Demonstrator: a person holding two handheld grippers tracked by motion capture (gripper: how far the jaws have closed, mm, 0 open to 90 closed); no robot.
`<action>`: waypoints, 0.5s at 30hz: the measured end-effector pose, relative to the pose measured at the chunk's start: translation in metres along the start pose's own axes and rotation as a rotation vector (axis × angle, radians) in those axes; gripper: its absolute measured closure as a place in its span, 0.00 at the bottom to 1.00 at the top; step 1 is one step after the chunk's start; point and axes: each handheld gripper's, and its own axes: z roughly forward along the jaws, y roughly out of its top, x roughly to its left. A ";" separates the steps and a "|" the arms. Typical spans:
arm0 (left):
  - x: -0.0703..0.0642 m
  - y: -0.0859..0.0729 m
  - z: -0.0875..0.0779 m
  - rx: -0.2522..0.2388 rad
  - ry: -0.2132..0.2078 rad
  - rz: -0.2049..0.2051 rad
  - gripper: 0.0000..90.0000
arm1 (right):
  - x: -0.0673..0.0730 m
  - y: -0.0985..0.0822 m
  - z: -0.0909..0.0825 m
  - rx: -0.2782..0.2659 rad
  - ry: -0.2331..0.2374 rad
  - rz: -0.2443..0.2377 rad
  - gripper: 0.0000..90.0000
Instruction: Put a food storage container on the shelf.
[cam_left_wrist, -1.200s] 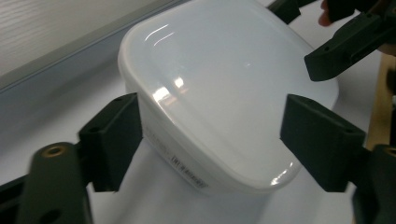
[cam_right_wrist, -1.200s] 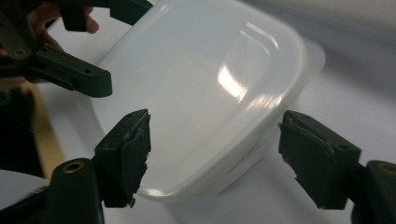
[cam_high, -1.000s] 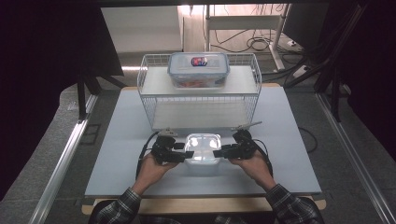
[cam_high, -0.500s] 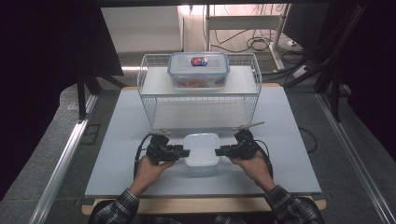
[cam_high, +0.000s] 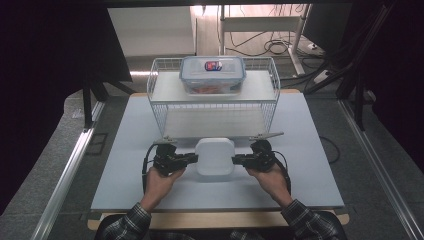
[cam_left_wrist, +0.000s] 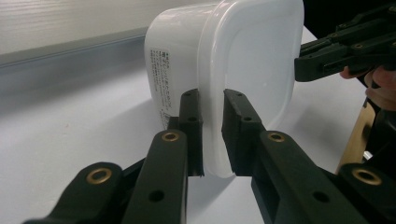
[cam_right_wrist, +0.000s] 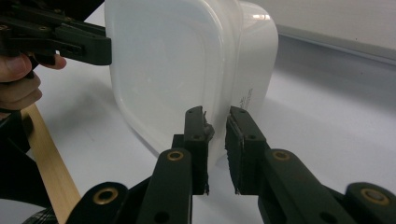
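Note:
A white plastic container (cam_high: 215, 156) with its lid on sits on the table near the front edge, between my two grippers. My left gripper (cam_high: 195, 159) is at its left side and my right gripper (cam_high: 234, 160) at its right side. In the left gripper view the jaws of the left gripper (cam_left_wrist: 213, 135) have just been closing, and the pads now pinch the lid's rim of the container (cam_left_wrist: 243, 60). In the right gripper view the right gripper (cam_right_wrist: 215, 140) has closed the same way on the opposite rim of the container (cam_right_wrist: 177, 65).
A white wire rack (cam_high: 212, 107) stands behind the container. On its top shelf is a clear lidded box (cam_high: 212, 75). The pale table top (cam_high: 310, 150) stretches to both sides, with a wooden strip along its front edge (cam_high: 215, 217).
Both pairs of jaws have narrowed onto the container's side rims. The container's top glared bright a second ago and is now plain white. The hands have hardly shifted.

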 end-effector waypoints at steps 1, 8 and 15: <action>-0.001 0.000 0.000 -0.003 0.008 0.008 0.88 | 0.000 0.000 0.000 -0.006 -0.002 -0.007 0.87; -0.004 0.006 -0.004 -0.021 0.011 0.029 0.88 | 0.003 0.001 -0.005 -0.049 -0.014 -0.044 0.87; -0.008 0.015 -0.011 -0.038 0.012 0.053 0.88 | 0.006 0.007 -0.013 -0.088 -0.012 -0.069 0.87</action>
